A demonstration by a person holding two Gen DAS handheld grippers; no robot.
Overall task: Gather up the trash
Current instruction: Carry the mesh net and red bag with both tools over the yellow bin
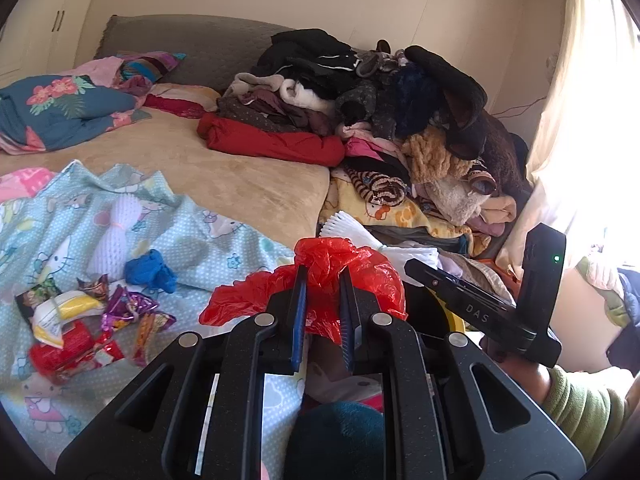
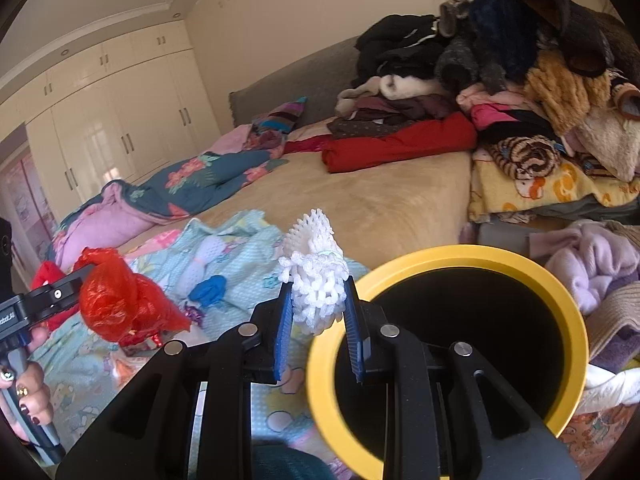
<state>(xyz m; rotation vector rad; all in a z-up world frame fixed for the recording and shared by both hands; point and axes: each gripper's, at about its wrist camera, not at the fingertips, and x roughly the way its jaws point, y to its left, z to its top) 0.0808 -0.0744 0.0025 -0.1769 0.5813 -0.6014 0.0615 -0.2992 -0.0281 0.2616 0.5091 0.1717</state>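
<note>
We take the yellow-rimmed bin (image 2: 452, 360) as our landmark. Our right gripper (image 2: 316, 300) is clamped on a white foam fruit net (image 2: 316, 276), carried just left of the bin's rim and not yet over its dark mouth — held high, we judge, so it can be dropped in from above. Our left gripper (image 1: 324, 300) is pinched nearly closed on a crumpled red plastic bag (image 1: 320, 276), which hangs further left of the bin, above the bed (image 2: 360, 204); both pieces seem to be on their way to the same opening.

The right wrist view shows the whole bin mouth and the red bag from the side, with a hand on the left gripper's handle. The left wrist view shows only a sliver of yellow behind the right gripper's body, but it alone shows the pile of candy wrappers (image 1: 88, 320) lying on the blue cartoon-print sheet (image 1: 168, 216), well left of the bin — trash not yet picked up.
</note>
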